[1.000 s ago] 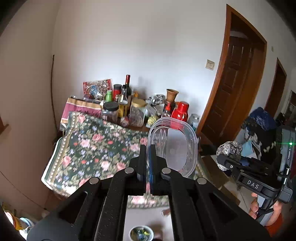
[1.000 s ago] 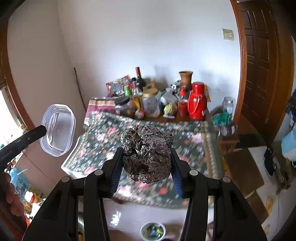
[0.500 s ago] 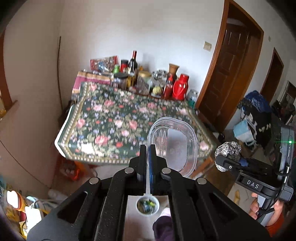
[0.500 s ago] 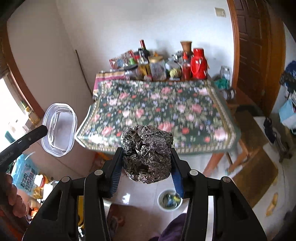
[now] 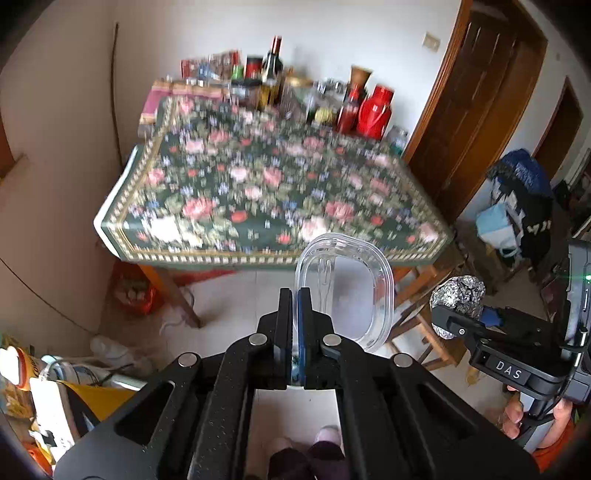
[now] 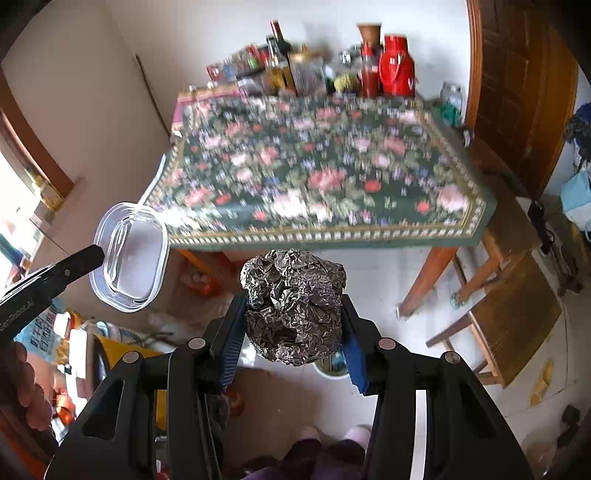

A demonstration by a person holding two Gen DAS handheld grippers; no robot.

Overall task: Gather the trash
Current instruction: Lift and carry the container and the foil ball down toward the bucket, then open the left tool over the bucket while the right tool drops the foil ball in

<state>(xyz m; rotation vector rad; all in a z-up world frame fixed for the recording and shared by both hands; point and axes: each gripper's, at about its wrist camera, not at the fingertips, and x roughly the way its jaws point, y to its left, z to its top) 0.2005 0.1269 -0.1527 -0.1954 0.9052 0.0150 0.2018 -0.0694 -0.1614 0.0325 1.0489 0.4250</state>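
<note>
Above the tiled floor, we carry two pieces of trash: the left hand-held gripper pinched flat on the rim of a clear plastic lid, the right hand-held gripper clamped about a crumpled foil ball. The small bin (mostly hidden) lies directly beneath the foil, near our feet, likelier nearer the right; the floral bench stands farther off.

A table under a floral cloth stands against white walls, bottles crowded at its far edge. Wooden doors stand right; the floor is pale tile.
</note>
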